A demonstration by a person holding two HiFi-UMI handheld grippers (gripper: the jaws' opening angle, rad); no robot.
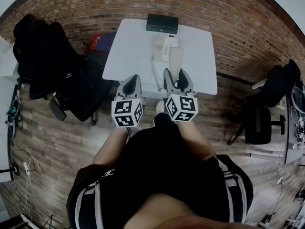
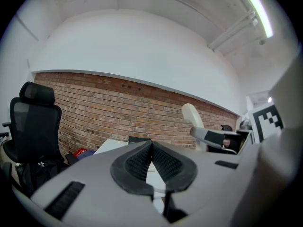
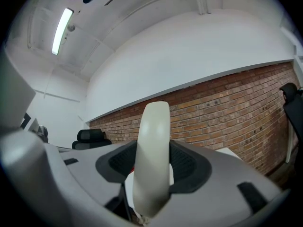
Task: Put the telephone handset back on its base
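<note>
Two tools faced the white worktop (image 1: 128,51): the right tool (image 1: 177,80) clamped the cream plastic handset (image 3: 151,160) upright, ready for its cream keypad base (image 1: 164,47); the left tool (image 2: 151,150) was clenched empty.

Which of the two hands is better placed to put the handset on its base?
Right. The right gripper is clamped on the cream handset, and the base sits on the white table just beyond it. The left gripper is shut, with nothing in it.

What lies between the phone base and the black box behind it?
Nothing; the head view shows bare white table between phone base and black box.
</note>
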